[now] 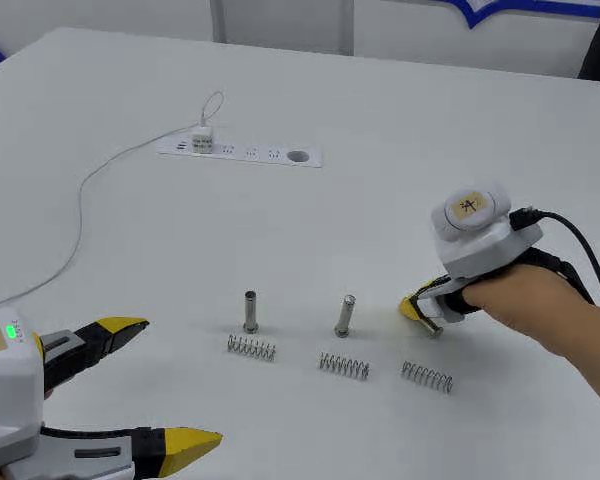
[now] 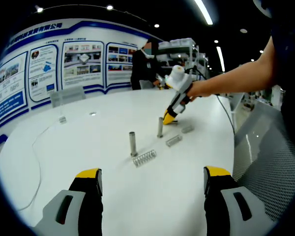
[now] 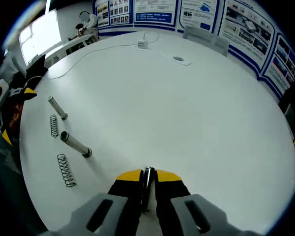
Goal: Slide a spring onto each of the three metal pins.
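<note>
The white table point(image 1: 400, 110) carries everything. A power strip point(image 1: 242, 152) with its cable point(image 1: 80, 200) lies at the far side, well apart from the work.

The left gripper point(image 1: 168, 385) hovers at the near left edge, jaws spread wide with nothing between them. The right gripper point(image 1: 423, 310) sits low over the table just right of the row. Its jaws are pressed onto the third pin point(image 3: 148, 179), which pokes out past the yellow tips at a slant.

The left pin point(image 1: 250, 311) and the middle pin point(image 1: 345, 315) stand upright on their wider feet. Just in front of them, three springs lie on their sides in a row: the left spring point(image 1: 252, 347), the middle spring point(image 1: 343, 366) and the right spring point(image 1: 426, 377). None is on a pin yet.

The likeliest trouble is the held pin. It is thin and gripped only by narrow tips, so it could twist or slip out. If it is let go while tilted, it would probably topple and roll into the right spring or the middle pin.

The standing pins are not fixed in any visible way, so a spring pushed on off-centre could tip one over. The springs are round and loose. A nudge from a jaw could roll them away, and too hard a squeeze could bend the coils.
</note>
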Demonstrator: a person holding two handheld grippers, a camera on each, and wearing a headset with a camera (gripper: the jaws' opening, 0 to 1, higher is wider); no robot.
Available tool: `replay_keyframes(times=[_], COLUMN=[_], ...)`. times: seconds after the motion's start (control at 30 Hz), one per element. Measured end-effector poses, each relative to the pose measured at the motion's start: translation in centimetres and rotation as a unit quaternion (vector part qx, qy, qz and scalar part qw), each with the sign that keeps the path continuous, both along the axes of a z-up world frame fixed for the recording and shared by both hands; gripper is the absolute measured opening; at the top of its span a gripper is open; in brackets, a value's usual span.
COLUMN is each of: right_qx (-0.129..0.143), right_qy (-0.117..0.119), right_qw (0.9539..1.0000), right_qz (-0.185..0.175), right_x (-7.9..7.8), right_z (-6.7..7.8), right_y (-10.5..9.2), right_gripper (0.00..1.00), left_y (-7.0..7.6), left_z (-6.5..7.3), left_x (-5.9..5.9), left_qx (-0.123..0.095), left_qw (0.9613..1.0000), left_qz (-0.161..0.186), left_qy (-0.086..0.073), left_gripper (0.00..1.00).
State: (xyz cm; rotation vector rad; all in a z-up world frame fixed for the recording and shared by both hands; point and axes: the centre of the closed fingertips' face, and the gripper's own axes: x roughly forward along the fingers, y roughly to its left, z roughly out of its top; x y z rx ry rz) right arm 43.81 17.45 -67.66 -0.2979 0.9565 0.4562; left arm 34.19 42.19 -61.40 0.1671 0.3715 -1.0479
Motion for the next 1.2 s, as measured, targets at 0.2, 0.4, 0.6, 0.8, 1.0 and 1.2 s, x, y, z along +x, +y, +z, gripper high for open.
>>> replay_keyframes(times=[0.2,0.4,0.6,0.8,1.0,1.2], right_qx=[0.007,0.012,0.012,0.007,0.014,0.019], right_qy=[0.01,0.02,0.036,0.03,0.012,0.003], right_qw=[0.9999,0.9995,0.9987,0.9989,0.9992,0.9992], right_qz=[-0.011,-0.023,-0.033,-0.035,-0.034,-0.036], right_x=[-0.3,-0.2,0.1,-0.2,0.0,-0.1], right_z=[0.0,-0.1,-0.1,-0.1,0.3,1.1], right_y=[0.1,0.0,0.0,0.1,-0.2,-0.2], right_gripper=[0.1,0.1,0.1,0.09,0.09,0.09], left_y=[0.0,0.1,0.1,0.1,0.3,0.1], left_z=[0.0,-0.1,-0.1,-0.1,0.0,0.0], left_x=[-0.1,-0.1,-0.1,-0.1,0.0,0.2], left_qx=[-0.001,0.0,-0.001,-0.003,-0.002,-0.002], left_qw=[1.0,1.0,1.0,1.0,1.0,1.0], left_qz=[0.001,0.002,0.004,0.006,0.009,0.007], left_qy=[0.002,0.003,0.003,0.002,0.002,0.001], left_gripper=[0.86,0.86,0.86,0.86,0.86,0.85])
